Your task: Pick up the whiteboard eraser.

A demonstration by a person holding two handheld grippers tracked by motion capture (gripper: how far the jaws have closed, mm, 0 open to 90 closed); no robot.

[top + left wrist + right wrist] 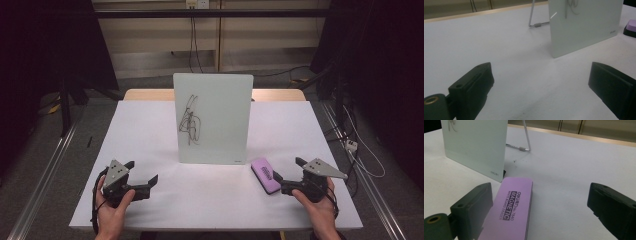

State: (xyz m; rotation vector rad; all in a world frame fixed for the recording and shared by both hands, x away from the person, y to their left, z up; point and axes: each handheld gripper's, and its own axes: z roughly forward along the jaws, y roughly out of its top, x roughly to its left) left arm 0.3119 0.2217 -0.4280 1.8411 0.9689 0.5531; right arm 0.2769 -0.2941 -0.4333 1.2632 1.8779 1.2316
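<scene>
- High view: right gripper (286, 177) released, jaws spread wide, held low over the near right part of the counter (150, 130) by the person's right hand (320, 202).
- Purple eraser (265, 175) lying flat on the counter just ahead of that gripper, one jaw tip touching or nearly touching its near end; cannot tell which.
- Eraser just beside the lower right corner of the whiteboard (213, 119), slightly apart from it.
- Whiteboard standing upright mid-counter, black scribble (190, 121) on its left half.
- Left gripper (142, 172) also released, jaws apart with nothing between them, held by the left hand (112, 207) at the near left, well apart from the whiteboard and the eraser.
- Left gripper view: left gripper (541, 85) with both black jaws wide apart, bare white counter (486, 42) between them.
- Whiteboard (584, 27) ahead and to the right, its metal stand leg (534, 17) showing behind; a corner of the eraser (631, 26) at the far right edge.
- Right gripper view: right gripper (540, 210) gaping, grasping nothing.
- Eraser (510, 207) lying between the jaws, close against the left jaw and well apart from the right one, printed label "MAGNETIC" facing up.
- Far end of the eraser near the lower corner of the whiteboard (474, 145); stand leg (526, 137) behind the board.
</scene>
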